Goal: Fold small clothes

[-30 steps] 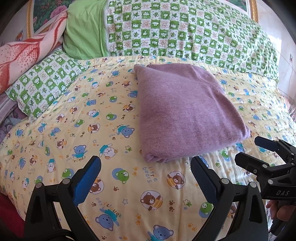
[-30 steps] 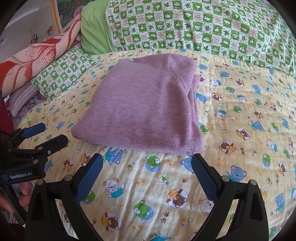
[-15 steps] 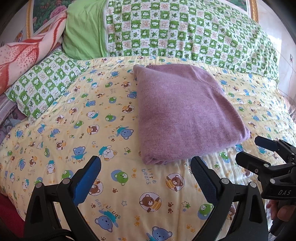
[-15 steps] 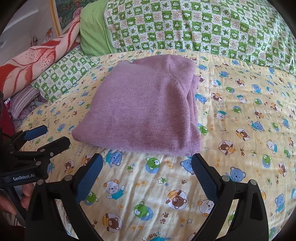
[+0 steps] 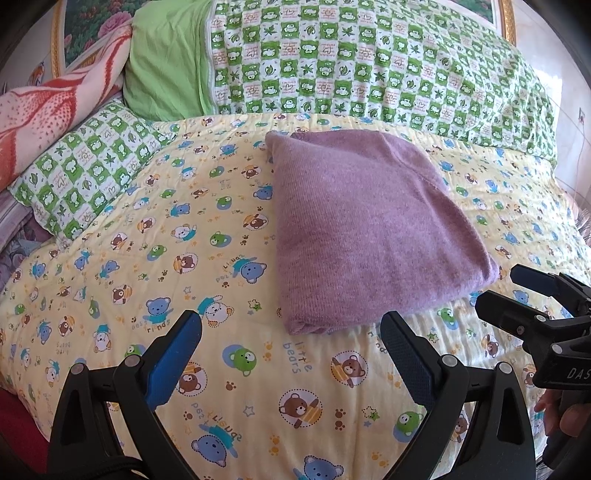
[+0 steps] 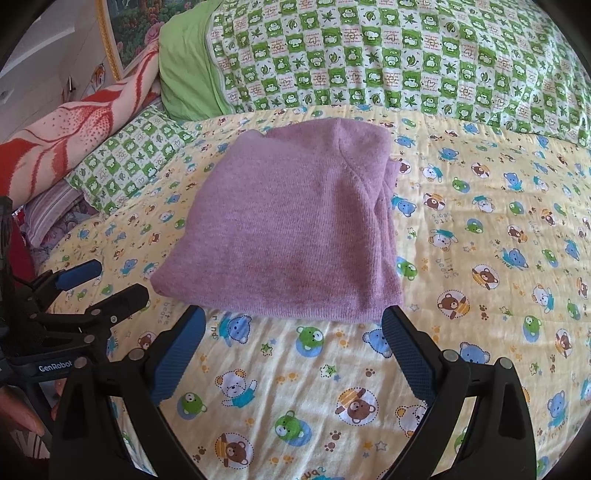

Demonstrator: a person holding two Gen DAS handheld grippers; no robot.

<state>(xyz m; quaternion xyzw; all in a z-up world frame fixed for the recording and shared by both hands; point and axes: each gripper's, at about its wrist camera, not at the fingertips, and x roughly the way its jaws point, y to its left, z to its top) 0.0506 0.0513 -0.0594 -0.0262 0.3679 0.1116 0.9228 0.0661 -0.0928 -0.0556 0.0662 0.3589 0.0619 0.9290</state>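
Item: folded purple knitted garment (image 5: 369, 229), soft ribbed wool-like fabric, lying flat as a compact stack on the bed near the middle of the cover. Seam line runs across the upper layer; layered edges show along the garment's right side in the right wrist view (image 6: 295, 229). No claw touches it.

Support: yellow quilted bed cover printed with cartoon bears (image 5: 166, 258), lettering "little bears" legible; lightly wrinkled near the cameras.

Left claw (image 5: 291, 332): black frame with blue ribbed pads, jaws spread wide and holding nothing, hovering over the bed cover just short of the garment's near-left corner. Also seen from the right wrist view (image 6: 99, 284) at the left margin, apart from the garment.

Right claw (image 6: 293, 325): same build, jaws spread wide and holding nothing, tips just short of the garment's near edge, which spans the gap between them. Seen from the left wrist view (image 5: 517, 288) at the right margin, beside the garment's near-right corner.

Surroundings: green-and-white checked quilt with animal and leaf motifs (image 5: 369, 62) piled along the far side of the bed; plain lime-green pillow (image 5: 166, 66) to its left; small green-checked pillow (image 5: 85, 166); red-and-cream patterned blanket (image 5: 48, 114) at far left; gold-framed floral picture (image 5: 88, 26) behind.
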